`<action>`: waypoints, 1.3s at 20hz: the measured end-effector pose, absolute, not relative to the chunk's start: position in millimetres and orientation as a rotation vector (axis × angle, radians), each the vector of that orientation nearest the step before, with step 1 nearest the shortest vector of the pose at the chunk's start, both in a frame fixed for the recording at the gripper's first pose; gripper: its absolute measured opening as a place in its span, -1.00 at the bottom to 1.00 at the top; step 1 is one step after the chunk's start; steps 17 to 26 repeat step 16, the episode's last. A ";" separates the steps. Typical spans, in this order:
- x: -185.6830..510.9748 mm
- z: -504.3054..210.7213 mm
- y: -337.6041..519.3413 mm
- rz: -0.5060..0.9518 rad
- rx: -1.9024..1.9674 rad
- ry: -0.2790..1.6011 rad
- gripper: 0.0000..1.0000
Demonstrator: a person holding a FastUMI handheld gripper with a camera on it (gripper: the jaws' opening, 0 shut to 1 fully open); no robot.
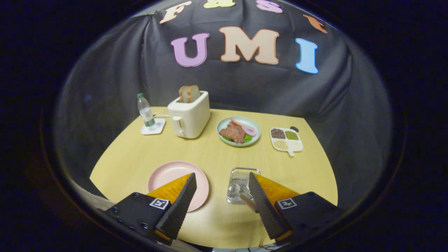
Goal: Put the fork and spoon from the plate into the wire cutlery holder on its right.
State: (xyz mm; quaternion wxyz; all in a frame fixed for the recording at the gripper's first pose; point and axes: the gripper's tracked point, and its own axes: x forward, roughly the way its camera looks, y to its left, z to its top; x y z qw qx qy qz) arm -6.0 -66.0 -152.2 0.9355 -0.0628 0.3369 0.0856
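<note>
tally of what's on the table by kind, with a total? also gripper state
Plates: 2, pink plate, green plate with food
Divided tray: 1
Toaster: 1
Bottle: 1
Coaster: 1
Wire cutlery holder: 1
Spoon: 1
Total: 8
Gripper: open, holding nothing.

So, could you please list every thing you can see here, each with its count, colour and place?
table: one, light wood, under everything.
plate: one, pink, bare, partly behind the left finger.
cutlery holder: one, silver wire, right of the pink plate, with a utensil handle sticking out toward the right finger.
toaster: one, cream, at the back, two bread slices in it.
water bottle: one, clear with green cap, on a white coaster, left of the toaster.
food plate: one, pale green, right of the toaster.
divided dish: one, white, holding grains, far right.
gripper: one, open, fingers above the near table edge.
</note>
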 end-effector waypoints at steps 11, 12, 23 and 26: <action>0.7 -64.9 -22.0 0.161 -0.030 0.285 0.97; 1.4 -58.9 -22.2 0.154 -0.027 0.259 0.97; 0.5 -46.0 -17.9 0.153 -0.026 0.209 0.96; 0.5 -46.0 -17.9 0.153 -0.026 0.209 0.96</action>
